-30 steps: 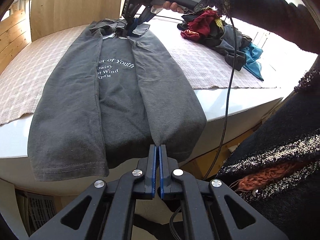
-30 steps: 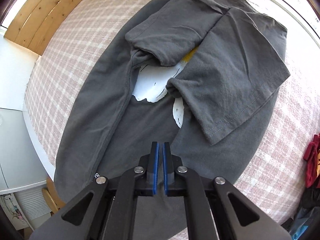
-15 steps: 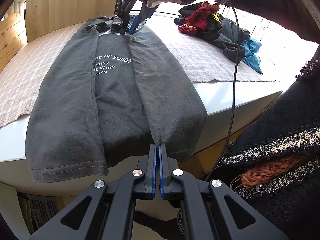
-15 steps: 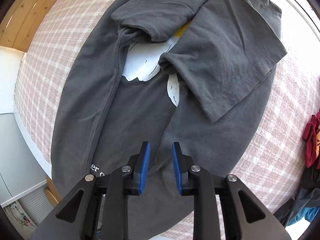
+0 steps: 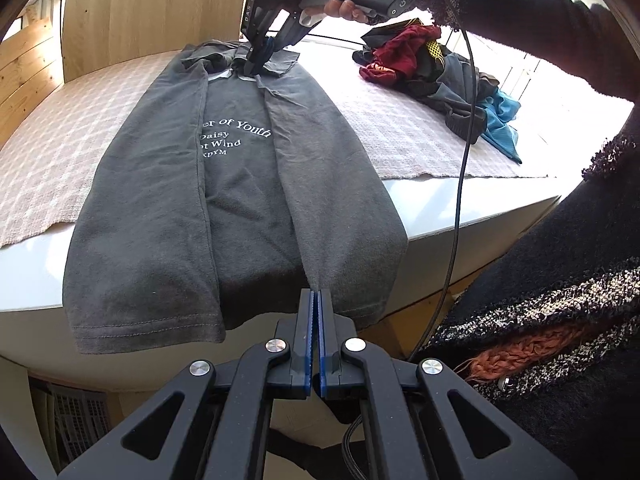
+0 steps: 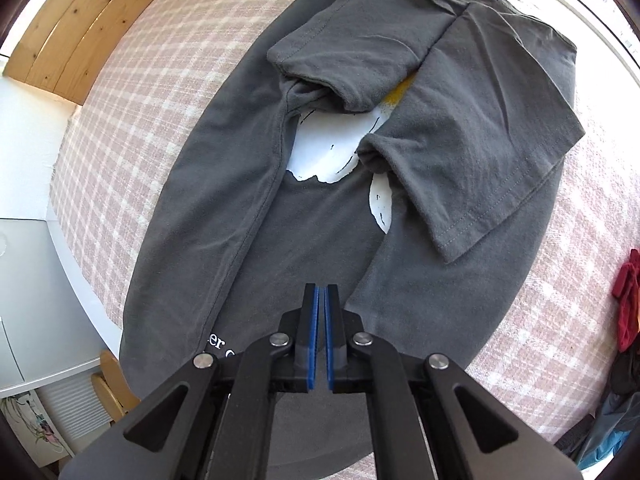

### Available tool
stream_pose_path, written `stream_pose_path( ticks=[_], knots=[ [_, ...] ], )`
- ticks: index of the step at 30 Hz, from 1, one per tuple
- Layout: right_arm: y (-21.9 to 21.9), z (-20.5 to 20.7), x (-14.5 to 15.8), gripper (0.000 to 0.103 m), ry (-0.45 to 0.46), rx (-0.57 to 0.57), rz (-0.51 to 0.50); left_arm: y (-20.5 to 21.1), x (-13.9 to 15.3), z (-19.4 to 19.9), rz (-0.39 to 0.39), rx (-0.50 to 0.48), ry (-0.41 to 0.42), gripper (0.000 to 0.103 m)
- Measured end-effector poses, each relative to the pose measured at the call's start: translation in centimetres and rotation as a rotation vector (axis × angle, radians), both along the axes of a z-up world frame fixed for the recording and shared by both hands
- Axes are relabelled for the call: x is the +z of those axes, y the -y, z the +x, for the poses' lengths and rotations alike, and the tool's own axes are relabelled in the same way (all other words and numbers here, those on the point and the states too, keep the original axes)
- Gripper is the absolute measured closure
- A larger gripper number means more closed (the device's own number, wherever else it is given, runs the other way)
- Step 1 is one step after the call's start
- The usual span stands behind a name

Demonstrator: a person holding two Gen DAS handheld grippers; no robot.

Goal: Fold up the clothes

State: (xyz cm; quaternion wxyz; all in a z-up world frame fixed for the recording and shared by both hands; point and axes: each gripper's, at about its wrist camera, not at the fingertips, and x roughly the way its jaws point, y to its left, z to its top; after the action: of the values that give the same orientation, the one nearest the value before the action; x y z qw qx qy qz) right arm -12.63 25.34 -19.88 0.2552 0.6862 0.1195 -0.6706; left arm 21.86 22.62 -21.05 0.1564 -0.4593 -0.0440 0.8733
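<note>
A dark grey T-shirt with white lettering lies lengthwise on the table, both long sides folded inward and its hem hanging over the near edge. My left gripper is shut on the hem of the right-hand flap. At the far end, a gloved hand holds my right gripper with its tips down at the cloth by the sleeves. In the right wrist view the right gripper is shut at the inner edge of that same flap of the T-shirt. Both sleeves lie folded over a white and yellow print.
A pink checked cloth covers the white table. A pile of red, dark and blue clothes sits at the right. A black cable hangs past the table edge. The person's dark knitted sleeve and body fill the right side.
The right gripper opened and lifted off the shirt half a second ago; now it is down at the flap edge and shut again. The left gripper has stayed shut on the hem.
</note>
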Motion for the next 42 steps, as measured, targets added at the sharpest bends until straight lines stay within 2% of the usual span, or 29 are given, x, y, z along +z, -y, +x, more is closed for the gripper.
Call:
stream_pose_path(
  ticks=[6,9,12,16,17,18,21,28,34,37,40,42],
  knots=[
    [0.1,0.8,-1.5,0.093,0.053,-0.005,0.14,-0.5,-0.3,-0.1,0.001,-0.018,0.008,0.102],
    [0.2,1.6,-2.3,0.079,0.082,-0.003,0.204,-0.4,-0.4,-0.2,0.004,-0.016,0.01,0.102],
    [0.1,2.5,-3.1,0.078,0.081,0.022,0.245,-0.3,-0.3,-0.2,0.003,-0.015,0.007,0.102],
    [-0.5,2.9,-3.0,0.08,0.082,0.019,0.216,-0.2,-0.3,-0.3,-0.003,-0.016,0.007,0.102],
    [-0.7,3.0,-2.9,0.084,0.082,0.03,0.209,-0.3,-0.3,-0.3,-0.001,-0.019,0.005,0.102],
    [-0.8,3.2,-2.8,0.097,0.082,0.042,0.203,-0.3,-0.2,-0.2,0.0,-0.023,0.002,0.102],
    [-1.8,3.2,-1.9,0.098,0.099,0.031,0.151,-0.4,0.2,0.0,0.003,-0.025,-0.014,0.102],
    [-2.0,4.0,0.1,0.098,0.096,0.015,0.064,0.3,0.7,0.4,0.027,0.002,-0.021,0.102],
    [-1.2,5.2,-1.6,0.094,0.077,0.041,0.114,0.9,-1.4,-0.2,0.019,0.019,0.042,0.102],
    [-1.0,6.0,-0.5,0.088,0.054,0.079,0.099,1.3,-2.6,-0.2,0.013,0.038,0.082,0.101],
    [-2.5,7.0,2.5,0.088,0.006,0.079,0.008,2.0,-2.6,1.3,-0.002,0.048,0.11,0.101],
    [-5.0,8.1,5.3,0.088,-0.018,0.059,-0.121,3.3,-1.6,2.8,-0.006,0.07,0.108,0.101]
  ],
)
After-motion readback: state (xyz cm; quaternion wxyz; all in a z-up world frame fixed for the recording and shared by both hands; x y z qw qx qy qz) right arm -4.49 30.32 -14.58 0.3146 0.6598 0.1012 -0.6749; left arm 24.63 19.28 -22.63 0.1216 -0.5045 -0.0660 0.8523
